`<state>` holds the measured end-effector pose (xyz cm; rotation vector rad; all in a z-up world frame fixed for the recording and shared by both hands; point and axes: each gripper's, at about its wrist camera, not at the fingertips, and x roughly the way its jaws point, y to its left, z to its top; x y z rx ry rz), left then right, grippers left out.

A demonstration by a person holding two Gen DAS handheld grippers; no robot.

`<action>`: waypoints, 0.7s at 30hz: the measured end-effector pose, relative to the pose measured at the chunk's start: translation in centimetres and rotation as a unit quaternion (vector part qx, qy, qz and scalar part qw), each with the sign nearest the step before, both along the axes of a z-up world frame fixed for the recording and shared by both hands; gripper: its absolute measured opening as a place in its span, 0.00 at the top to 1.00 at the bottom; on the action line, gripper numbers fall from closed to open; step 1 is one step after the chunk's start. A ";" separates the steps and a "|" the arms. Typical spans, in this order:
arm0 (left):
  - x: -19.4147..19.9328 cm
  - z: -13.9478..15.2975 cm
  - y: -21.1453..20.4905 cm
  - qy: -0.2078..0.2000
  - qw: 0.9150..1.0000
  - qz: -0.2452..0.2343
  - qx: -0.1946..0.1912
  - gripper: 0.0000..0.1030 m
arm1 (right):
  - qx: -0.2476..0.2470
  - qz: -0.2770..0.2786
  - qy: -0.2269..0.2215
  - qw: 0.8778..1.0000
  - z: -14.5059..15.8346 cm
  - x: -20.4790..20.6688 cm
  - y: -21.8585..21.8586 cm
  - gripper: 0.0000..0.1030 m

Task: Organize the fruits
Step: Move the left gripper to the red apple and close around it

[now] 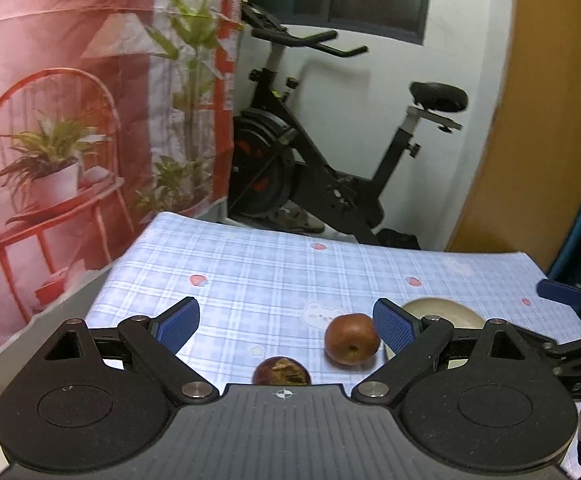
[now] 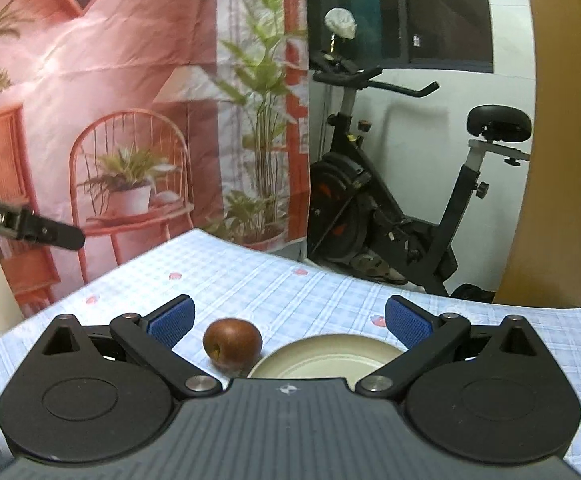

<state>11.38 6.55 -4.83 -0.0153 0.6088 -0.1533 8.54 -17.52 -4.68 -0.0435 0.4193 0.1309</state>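
Two reddish-brown fruits lie on the checked tablecloth (image 1: 250,280): a nearer fruit (image 1: 281,371), wrinkled, half hidden behind the left gripper (image 1: 286,322), and a round fruit (image 1: 352,339), stem dimple toward the camera, just beside the pale plate (image 2: 322,354). Right gripper (image 2: 288,322) and left both stand spread, empty.

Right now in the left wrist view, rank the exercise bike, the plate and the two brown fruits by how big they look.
1. Exercise bike, largest by far, though farthest away.
2. Plate, partly hidden behind the gripper finger.
3. Whole brown fruit.
4. Nearer brown fruit: mostly hidden by the gripper body, so its rank against the other fruit is unsure.
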 end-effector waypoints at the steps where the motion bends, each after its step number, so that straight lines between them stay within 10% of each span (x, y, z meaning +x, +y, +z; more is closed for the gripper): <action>1: 0.3 -0.2 -0.2 0.003 1.000 -0.005 0.005 0.08 | -0.004 0.003 0.003 1.000 -0.3 0.2 0.1 0.00; 12: 4.3 -3.2 -2.2 0.029 0.996 -0.070 0.041 0.24 | -0.058 0.067 0.029 0.996 -3.1 2.8 1.0 0.09; 21: 9.6 -6.0 -1.4 0.074 0.992 -0.095 -0.028 0.38 | -0.081 0.134 0.078 0.985 -5.7 7.4 2.0 0.28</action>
